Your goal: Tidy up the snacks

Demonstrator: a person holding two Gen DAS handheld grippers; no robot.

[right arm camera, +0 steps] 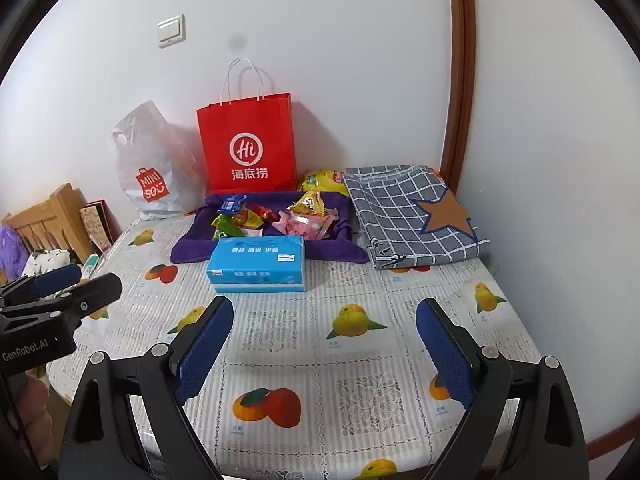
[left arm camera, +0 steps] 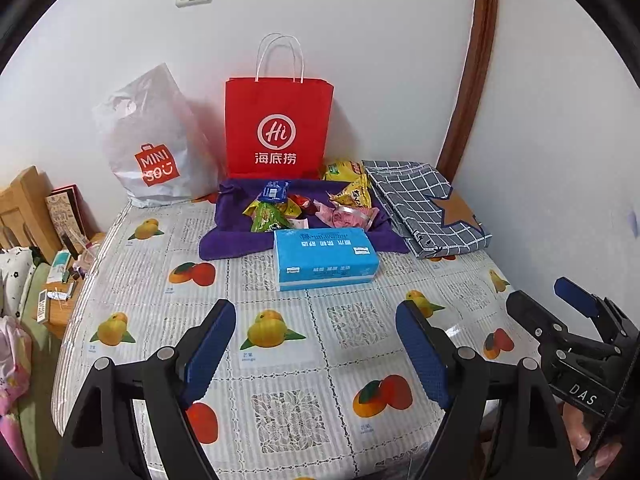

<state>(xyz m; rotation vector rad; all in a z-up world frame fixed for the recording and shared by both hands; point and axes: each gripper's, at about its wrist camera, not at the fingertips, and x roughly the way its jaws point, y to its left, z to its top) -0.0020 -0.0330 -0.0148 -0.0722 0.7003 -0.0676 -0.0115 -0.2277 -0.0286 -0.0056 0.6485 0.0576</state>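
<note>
1. The left gripper (left arm camera: 316, 344) is being held wide open above the near part of the fruit-print tablecloth (left arm camera: 288, 344), with nothing between its blue pads.
2. The right gripper (right arm camera: 326, 350) is likewise being held wide open and empty, beside the left one.
3. A blue tissue pack (left arm camera: 325, 258) is being shown lying beyond both grippers, well apart from them.
4. The snacks (left arm camera: 280, 210) are being shown piled on a purple cloth (left arm camera: 224, 240) just behind the tissue pack.
5. A red paper bag (left arm camera: 278, 128) is being shown upright behind the tissue pack, a white plastic bag (left arm camera: 154, 140) to its left, a checked fabric (left arm camera: 424, 208) to its right.
</note>
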